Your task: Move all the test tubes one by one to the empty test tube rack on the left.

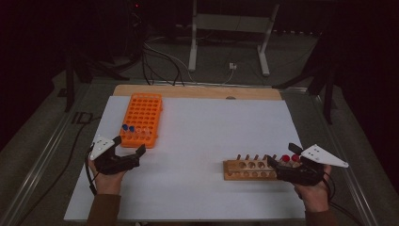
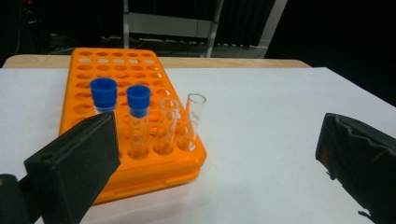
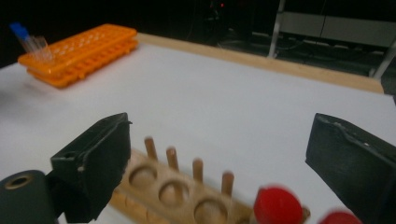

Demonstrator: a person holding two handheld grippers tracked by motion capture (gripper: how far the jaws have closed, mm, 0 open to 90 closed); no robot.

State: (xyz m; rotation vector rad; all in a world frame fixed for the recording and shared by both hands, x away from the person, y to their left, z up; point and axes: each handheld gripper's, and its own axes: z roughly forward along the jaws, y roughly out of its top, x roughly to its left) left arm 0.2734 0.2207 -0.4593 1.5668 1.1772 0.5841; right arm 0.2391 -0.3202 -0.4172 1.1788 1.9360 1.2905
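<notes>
Your left gripper hangs w/ jaws wide, empty, just near of the orange rack holding blue-capped tubes. Right gripper gapes around red-capped tubes in the wooden rack, prob. lining up a pick.

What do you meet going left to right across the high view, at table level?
Left gripper → orange rack holding blue-capped tubes → bare white table top → wooden rack → red-capped tubes → right gripper.
</notes>
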